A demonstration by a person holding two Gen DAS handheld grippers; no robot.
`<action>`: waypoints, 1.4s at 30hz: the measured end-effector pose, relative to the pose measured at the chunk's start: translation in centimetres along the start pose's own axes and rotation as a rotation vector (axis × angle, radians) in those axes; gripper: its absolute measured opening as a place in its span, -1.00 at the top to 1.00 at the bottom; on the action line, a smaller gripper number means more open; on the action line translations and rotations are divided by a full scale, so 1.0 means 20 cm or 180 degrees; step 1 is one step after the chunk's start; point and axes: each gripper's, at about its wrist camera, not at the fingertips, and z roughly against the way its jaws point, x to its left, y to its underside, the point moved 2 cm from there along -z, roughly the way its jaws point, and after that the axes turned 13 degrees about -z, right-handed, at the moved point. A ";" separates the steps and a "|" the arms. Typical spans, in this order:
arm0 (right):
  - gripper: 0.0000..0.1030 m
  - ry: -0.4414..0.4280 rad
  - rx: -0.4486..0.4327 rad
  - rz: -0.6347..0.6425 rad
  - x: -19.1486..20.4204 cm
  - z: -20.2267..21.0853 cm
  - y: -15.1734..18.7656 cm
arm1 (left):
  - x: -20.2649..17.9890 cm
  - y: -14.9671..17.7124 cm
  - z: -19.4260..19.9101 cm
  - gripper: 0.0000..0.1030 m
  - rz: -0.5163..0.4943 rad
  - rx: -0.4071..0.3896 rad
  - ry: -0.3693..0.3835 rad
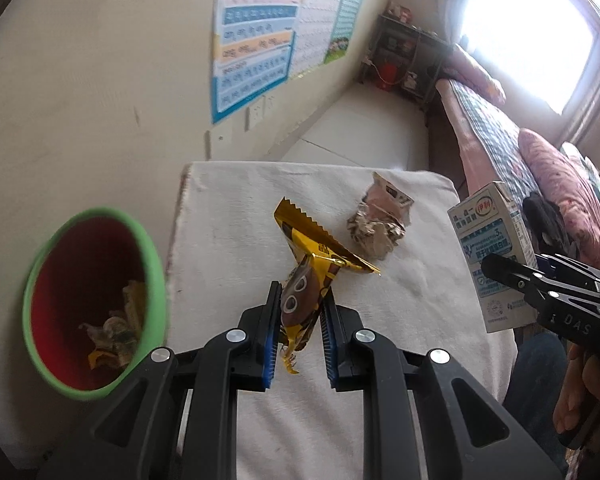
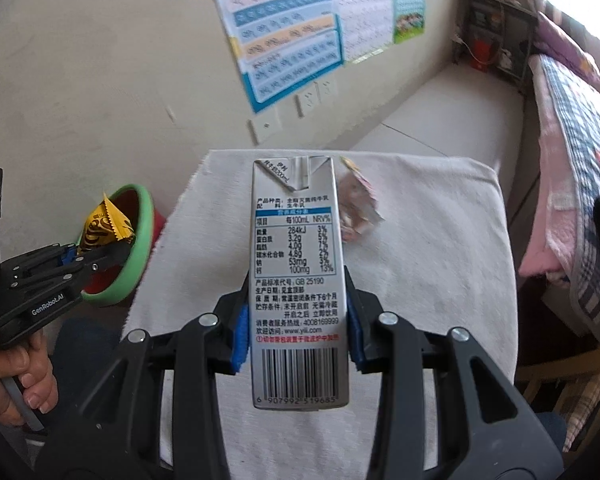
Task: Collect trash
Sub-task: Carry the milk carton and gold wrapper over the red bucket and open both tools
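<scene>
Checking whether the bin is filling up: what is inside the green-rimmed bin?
The bin holds a few crumpled wrappers at the bottom against its red inner wall. Whatever lies under them is covered.

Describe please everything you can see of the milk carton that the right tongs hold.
The milk carton is a slim, tall box of coated card, silver-grey on the side with the nutrition table and barcode, white and blue on another face. Its folded top flaps look sealed flat. It stands roughly upright in the air above the white cloth, clamped on its two narrow sides by the blue pads of the right tongs. Nothing else touches it.
</scene>
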 end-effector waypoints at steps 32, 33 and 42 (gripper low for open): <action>0.28 -0.0842 0.0331 0.1144 1.24 -0.33 0.03 | 0.93 0.31 0.42 0.67 0.0915 -0.0298 -0.0447; 0.28 -0.0854 0.0342 0.1163 1.27 -0.35 0.03 | 0.95 0.31 0.42 0.67 0.0937 -0.0301 -0.0445; 0.28 -0.0841 0.0506 0.1294 1.40 -0.54 0.08 | 1.09 0.32 0.37 0.66 0.1041 -0.0261 -0.0426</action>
